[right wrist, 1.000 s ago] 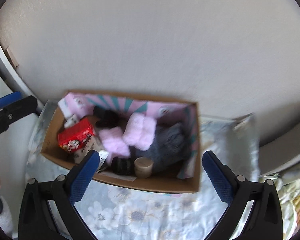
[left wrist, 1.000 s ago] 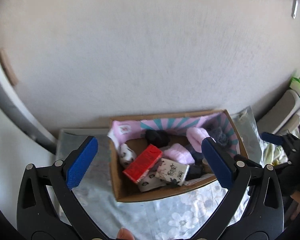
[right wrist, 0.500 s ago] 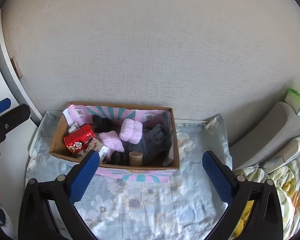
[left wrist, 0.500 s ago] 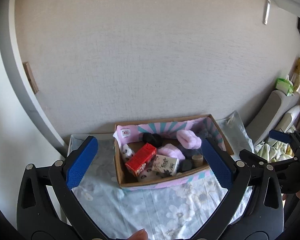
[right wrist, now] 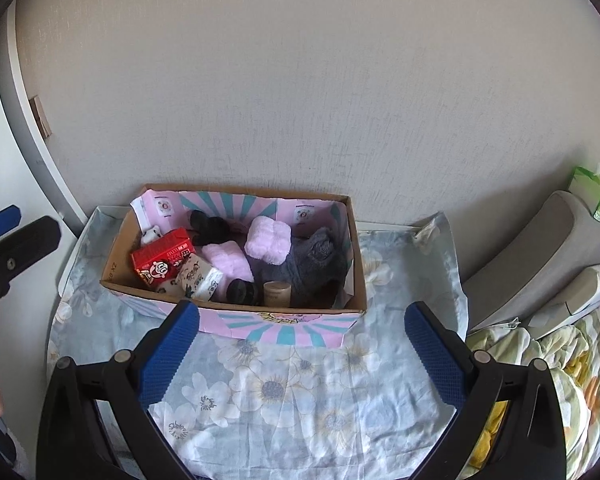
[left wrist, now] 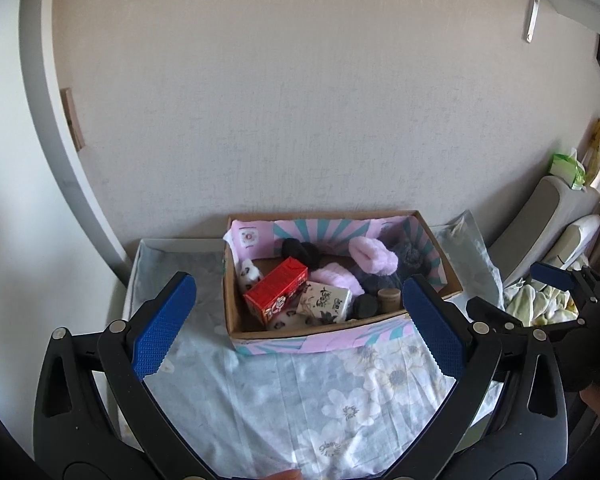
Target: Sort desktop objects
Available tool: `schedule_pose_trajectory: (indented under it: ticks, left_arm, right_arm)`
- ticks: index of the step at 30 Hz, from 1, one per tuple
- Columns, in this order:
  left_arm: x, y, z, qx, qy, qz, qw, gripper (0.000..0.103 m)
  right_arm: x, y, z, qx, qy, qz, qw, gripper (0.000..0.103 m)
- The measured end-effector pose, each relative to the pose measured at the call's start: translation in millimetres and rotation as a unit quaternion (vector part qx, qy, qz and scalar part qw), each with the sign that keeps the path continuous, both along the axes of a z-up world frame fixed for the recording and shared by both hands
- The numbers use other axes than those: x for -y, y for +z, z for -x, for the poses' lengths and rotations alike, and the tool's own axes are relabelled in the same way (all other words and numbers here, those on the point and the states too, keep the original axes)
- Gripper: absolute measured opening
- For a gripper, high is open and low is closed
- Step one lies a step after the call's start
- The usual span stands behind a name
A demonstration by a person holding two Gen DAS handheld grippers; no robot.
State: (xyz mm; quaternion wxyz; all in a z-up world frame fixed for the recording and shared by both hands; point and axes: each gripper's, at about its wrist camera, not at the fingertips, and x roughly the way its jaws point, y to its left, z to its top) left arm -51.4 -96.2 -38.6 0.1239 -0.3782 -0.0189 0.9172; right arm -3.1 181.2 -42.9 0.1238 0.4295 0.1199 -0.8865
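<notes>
Both grippers, left (left wrist: 300, 316) and right (right wrist: 302, 350), gape empty; ahead of the fingers sits the box (right wrist: 236, 314); its red carton (right wrist: 162, 258) looks light, stiff; pinch its flat sides.

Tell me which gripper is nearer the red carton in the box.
Left, by a small margin. The left gripper hovers open in front of the cardboard box, nearly facing the red carton. The right gripper, also open, sits further toward the box's right end.
</notes>
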Motion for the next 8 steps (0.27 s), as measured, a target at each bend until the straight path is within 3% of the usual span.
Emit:
schedule_pose_trajectory:
  ticks: [8]
  left_arm:
    - [4.0,3.5,2.3,-0.008,0.027,-0.001,0.9996,0.103]
  right_arm:
    - [-2.3,-0.1,5.1,0.004,0.008,0.001,1.000,0.103]
